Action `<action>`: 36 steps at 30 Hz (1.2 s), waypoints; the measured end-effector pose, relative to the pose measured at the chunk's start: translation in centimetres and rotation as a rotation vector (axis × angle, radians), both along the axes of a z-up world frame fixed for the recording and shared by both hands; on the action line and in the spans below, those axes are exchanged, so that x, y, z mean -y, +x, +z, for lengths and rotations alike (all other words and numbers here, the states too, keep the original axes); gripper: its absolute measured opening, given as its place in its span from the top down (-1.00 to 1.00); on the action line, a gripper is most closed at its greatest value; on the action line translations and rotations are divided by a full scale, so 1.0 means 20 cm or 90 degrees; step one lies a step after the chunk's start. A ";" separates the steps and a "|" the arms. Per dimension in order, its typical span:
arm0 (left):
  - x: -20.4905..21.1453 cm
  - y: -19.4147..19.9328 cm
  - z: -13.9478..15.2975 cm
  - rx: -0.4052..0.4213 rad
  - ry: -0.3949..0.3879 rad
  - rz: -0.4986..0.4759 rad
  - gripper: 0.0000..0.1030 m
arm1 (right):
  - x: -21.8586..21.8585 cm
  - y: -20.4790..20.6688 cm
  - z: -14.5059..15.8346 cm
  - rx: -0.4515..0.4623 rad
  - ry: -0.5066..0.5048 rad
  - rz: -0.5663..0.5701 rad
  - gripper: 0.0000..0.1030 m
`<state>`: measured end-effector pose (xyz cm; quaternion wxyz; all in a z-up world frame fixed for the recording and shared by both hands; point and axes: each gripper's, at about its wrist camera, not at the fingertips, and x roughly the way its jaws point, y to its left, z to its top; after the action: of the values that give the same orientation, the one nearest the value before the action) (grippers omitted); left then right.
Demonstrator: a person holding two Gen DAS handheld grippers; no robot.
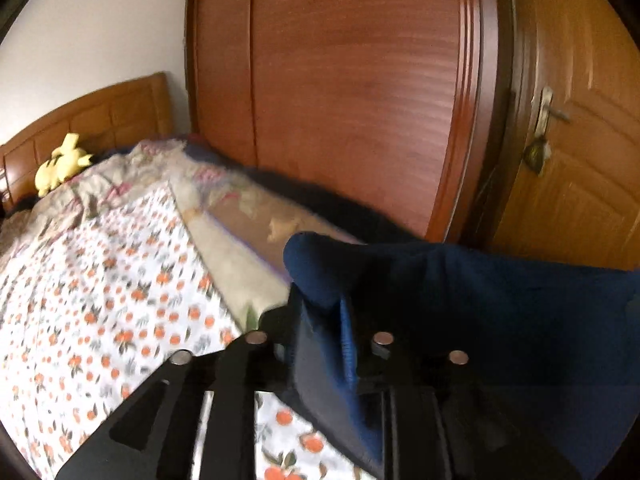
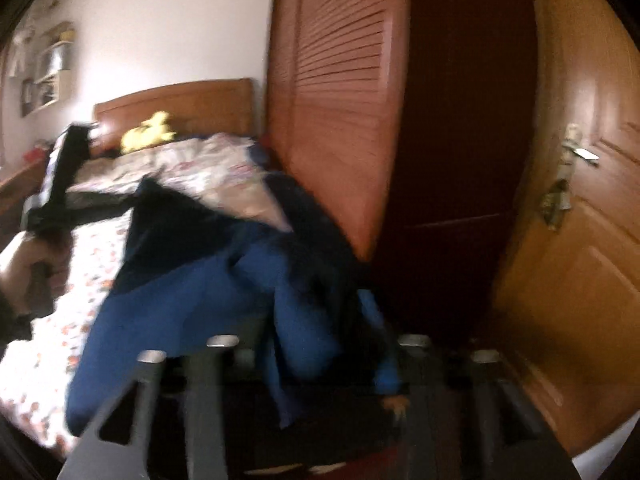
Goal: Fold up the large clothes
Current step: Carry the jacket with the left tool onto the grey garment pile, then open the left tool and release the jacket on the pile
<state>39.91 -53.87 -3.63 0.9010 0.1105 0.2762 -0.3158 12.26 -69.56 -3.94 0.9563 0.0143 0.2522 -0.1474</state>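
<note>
Blue garment (image 1: 460, 300) drapes between both tilted-down grippers' fingers (image 1: 316, 340), grip unclear through blur.

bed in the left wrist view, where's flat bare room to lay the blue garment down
The orange-print white sheet is flat and free, bordered by the rumpled floral quilt beyond. Crowded: headboard end with the yellow plush toy, and the wardrobe side, where the dark blue garment hangs.

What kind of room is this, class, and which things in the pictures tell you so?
Most likely a bedroom in a home. A bed with a wooden headboard and an orange-print sheet fills the left, a tall wooden wardrobe stands beside it, and a yellow soft toy lies near the headboard.
</note>
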 end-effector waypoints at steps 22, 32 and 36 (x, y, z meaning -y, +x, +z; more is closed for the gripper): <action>-0.76 -0.65 0.04 0.049 -0.089 -0.024 -0.96 | -0.06 0.20 -0.20 -0.088 0.025 0.025 -0.01; -1.08 -0.84 0.10 0.090 -0.062 0.009 -0.96 | -0.20 0.07 -0.08 -0.033 0.005 0.000 -0.25; -1.22 -0.98 0.13 0.125 -0.037 0.027 -0.96 | -0.39 0.01 0.02 0.005 -0.008 0.040 -0.25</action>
<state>20.38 -29.52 -1.01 0.9330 0.1087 0.1796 -0.2922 12.56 -61.77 -3.50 0.9615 0.0013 0.2476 -0.1189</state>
